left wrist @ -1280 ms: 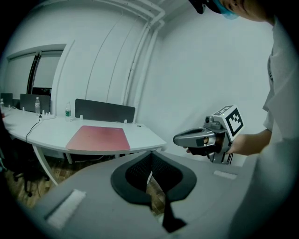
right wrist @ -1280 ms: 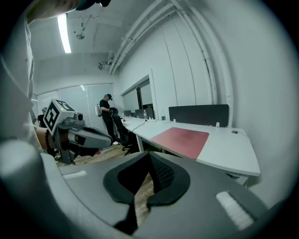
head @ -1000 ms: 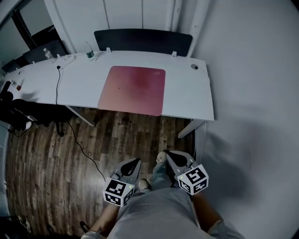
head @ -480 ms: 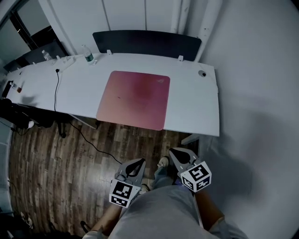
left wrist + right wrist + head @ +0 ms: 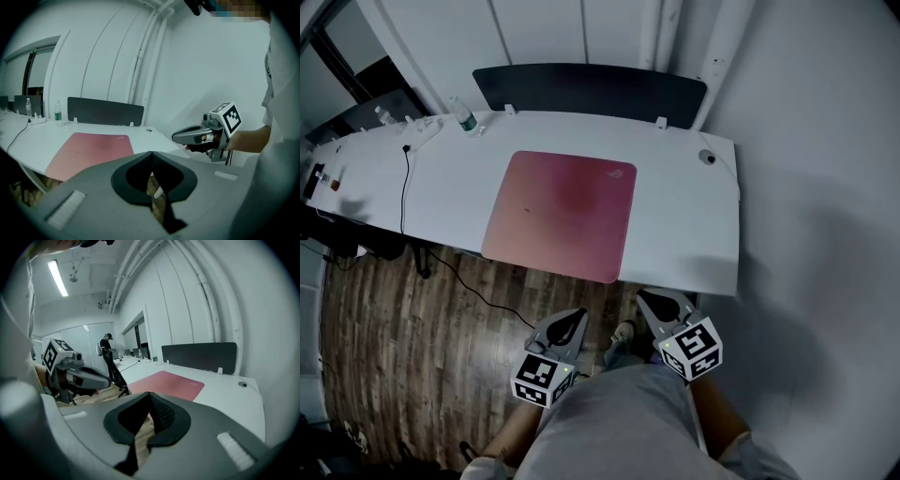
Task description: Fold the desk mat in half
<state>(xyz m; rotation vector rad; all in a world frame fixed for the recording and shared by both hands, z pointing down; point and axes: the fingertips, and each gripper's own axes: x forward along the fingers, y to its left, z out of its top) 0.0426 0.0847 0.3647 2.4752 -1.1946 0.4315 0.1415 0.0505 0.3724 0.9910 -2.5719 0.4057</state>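
Observation:
A pink desk mat (image 5: 560, 214) lies flat and unfolded on the white desk (image 5: 694, 234); it also shows in the left gripper view as the mat (image 5: 89, 147) and in the right gripper view as the mat (image 5: 168, 383). Both grippers hang in front of the desk's near edge, over the wooden floor, well short of the mat. My left gripper (image 5: 567, 323) is shut with nothing in it, its tips meeting (image 5: 151, 152). My right gripper (image 5: 661, 302) is likewise shut and empty (image 5: 149, 393).
A dark divider panel (image 5: 591, 89) runs along the desk's far edge. A water bottle (image 5: 464, 120), small items and a black cable (image 5: 403, 187) sit on the desk's left part. A round grommet (image 5: 706, 158) is at the right. A person (image 5: 108, 352) stands far off.
The view has moved closer to the desk. Both grippers have come forward towards its near edge, still shut.

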